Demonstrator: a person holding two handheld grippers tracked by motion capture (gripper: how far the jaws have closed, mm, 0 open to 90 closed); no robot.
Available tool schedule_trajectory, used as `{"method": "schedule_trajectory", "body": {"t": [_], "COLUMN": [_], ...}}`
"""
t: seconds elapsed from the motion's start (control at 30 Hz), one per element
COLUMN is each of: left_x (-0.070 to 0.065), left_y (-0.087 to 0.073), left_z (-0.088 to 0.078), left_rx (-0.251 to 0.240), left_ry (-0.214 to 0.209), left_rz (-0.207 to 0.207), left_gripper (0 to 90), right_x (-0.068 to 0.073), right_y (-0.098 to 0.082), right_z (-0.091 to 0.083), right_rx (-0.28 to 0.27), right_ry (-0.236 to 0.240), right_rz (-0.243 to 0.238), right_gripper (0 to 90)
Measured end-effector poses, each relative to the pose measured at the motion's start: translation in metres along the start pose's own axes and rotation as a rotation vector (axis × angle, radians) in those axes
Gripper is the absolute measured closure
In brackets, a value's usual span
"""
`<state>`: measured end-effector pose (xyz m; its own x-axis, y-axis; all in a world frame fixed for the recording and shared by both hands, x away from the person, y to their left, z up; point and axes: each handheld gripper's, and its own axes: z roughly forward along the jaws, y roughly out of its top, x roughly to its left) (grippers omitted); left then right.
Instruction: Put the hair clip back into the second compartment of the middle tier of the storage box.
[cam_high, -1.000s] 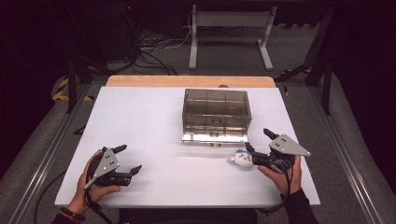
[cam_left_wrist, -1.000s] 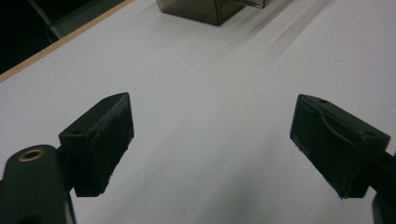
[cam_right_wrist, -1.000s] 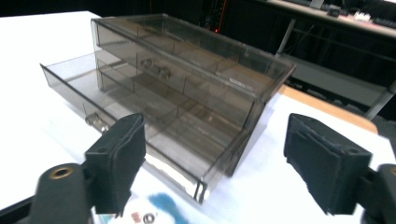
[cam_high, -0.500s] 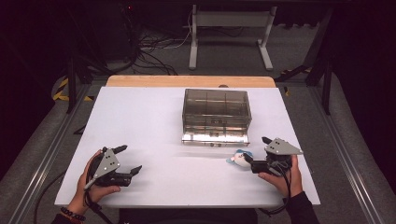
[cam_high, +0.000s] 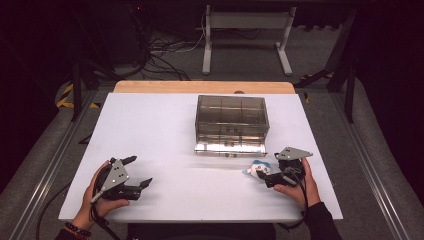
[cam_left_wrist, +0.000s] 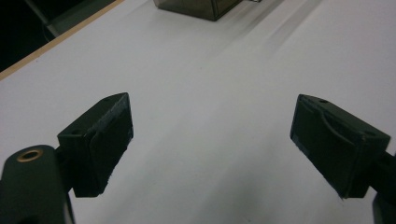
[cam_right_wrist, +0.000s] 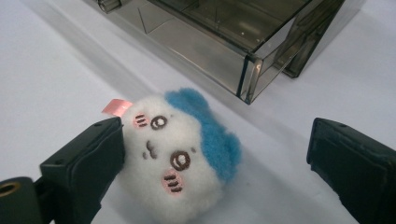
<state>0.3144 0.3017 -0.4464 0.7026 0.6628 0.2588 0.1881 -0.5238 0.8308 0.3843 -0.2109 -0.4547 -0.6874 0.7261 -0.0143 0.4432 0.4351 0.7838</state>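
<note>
One box (cam_right_wrist: 233, 32) corner shows; plush toy (cam_right_wrist: 182, 154) cut off below.

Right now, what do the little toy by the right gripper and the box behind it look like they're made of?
The toy looks like soft plush: fuzzy white and blue pile, stitched face, a pink fabric tag. The box looks like smoke-tinted clear hard plastic, probably acrylic: glossy see-through walls with inner dividers showing through.
</note>
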Motion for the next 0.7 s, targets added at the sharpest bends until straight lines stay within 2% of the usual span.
{"method": "schedule_trajectory", "body": {"t": [0.1, 0.2, 0.33, 0.43, 0.5, 0.7], "left_x": [0.000, 0.000, 0.000, 0.000, 0.000, 0.000], "left_y": [0.000, 0.000, 0.000, 0.000, 0.000, 0.000], "left_z": [0.000, 0.000, 0.000, 0.000, 0.001, 0.001], "left_rx": [0.000, 0.001, 0.002, 0.003, 0.005, 0.003], "left_ry": [0.000, 0.003, 0.002, 0.000, 0.001, -0.001], "left_rz": [-0.004, -0.003, 0.001, -0.002, 0.004, 0.000], "left_gripper": [14.4, 14.3, 14.4, 14.4, 14.4, 14.4], "right_x": [-0.001, 0.002, 0.013, 0.017, 0.017, 0.018], "right_y": [-0.001, 0.000, 0.001, 0.003, 0.003, 0.004], "right_z": [0.002, 0.001, 0.007, 0.010, 0.011, 0.011], "right_rx": [0.012, 0.021, 0.063, 0.079, 0.081, 0.080], "right_ry": [0.023, 0.043, 0.052, 0.064, 0.065, 0.072], "right_rz": [0.006, -0.013, -0.083, -0.111, -0.113, -0.134], "right_gripper": [5.1, 7.2, 9.2, 16.0, 18.0, 33.0]}}
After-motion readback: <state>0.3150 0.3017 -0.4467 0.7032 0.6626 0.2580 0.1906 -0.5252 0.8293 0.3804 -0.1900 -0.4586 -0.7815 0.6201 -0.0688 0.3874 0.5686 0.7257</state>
